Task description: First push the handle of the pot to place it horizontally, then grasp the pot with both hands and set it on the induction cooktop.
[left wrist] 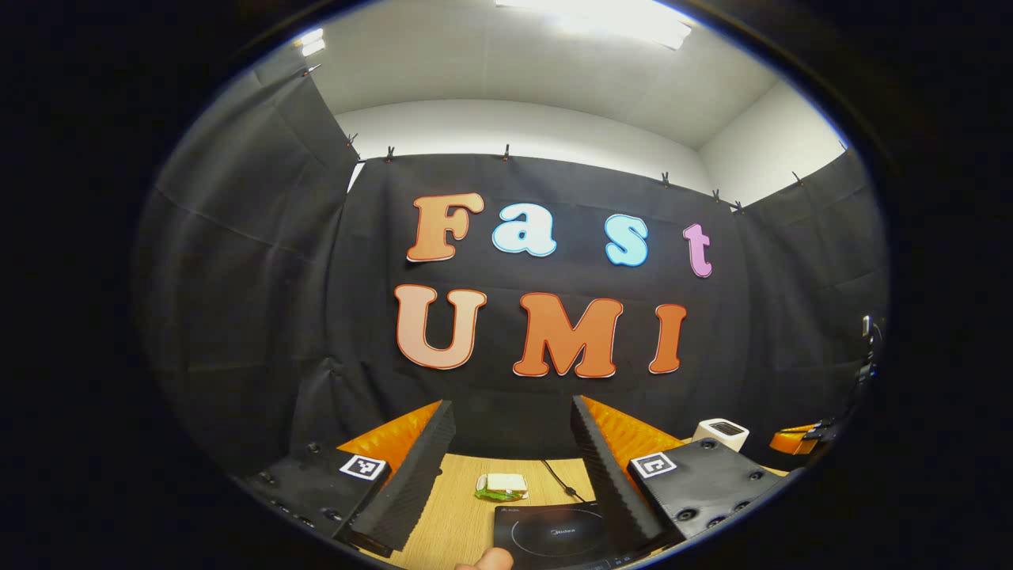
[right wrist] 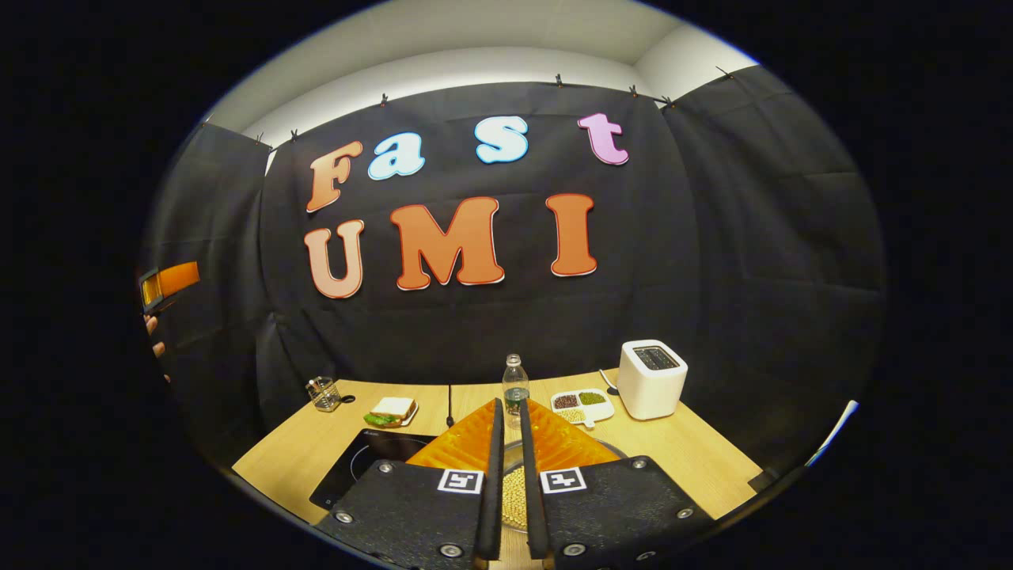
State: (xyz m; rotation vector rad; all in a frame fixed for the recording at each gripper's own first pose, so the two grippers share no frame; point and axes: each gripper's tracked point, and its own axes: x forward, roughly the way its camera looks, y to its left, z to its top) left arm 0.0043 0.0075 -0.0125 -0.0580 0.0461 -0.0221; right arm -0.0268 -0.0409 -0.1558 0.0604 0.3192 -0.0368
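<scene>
The pot [right wrist: 606, 449] sits on the wooden table right under my right gripper [right wrist: 510, 405]; part of its metal rim and its pale yellow grain filling [right wrist: 513, 495] show, and its handle is hidden. The right gripper's jaws stand almost together with a thin slit and nothing held between them. The black induction cooktop [right wrist: 370, 463] lies left of the pot. My left gripper [left wrist: 512, 404] hangs open above the cooktop [left wrist: 558, 534], and appears as an orange shape [right wrist: 169, 282] at the far left with a hand below it.
A sandwich on a plate [right wrist: 392, 410] and a small glass jar [right wrist: 323, 393] lie behind the cooktop. A water bottle [right wrist: 515, 384], a divided dish of beans [right wrist: 582, 405] and a white toaster [right wrist: 651, 378] stand at the back right. A cable [left wrist: 559, 477] runs from the cooktop.
</scene>
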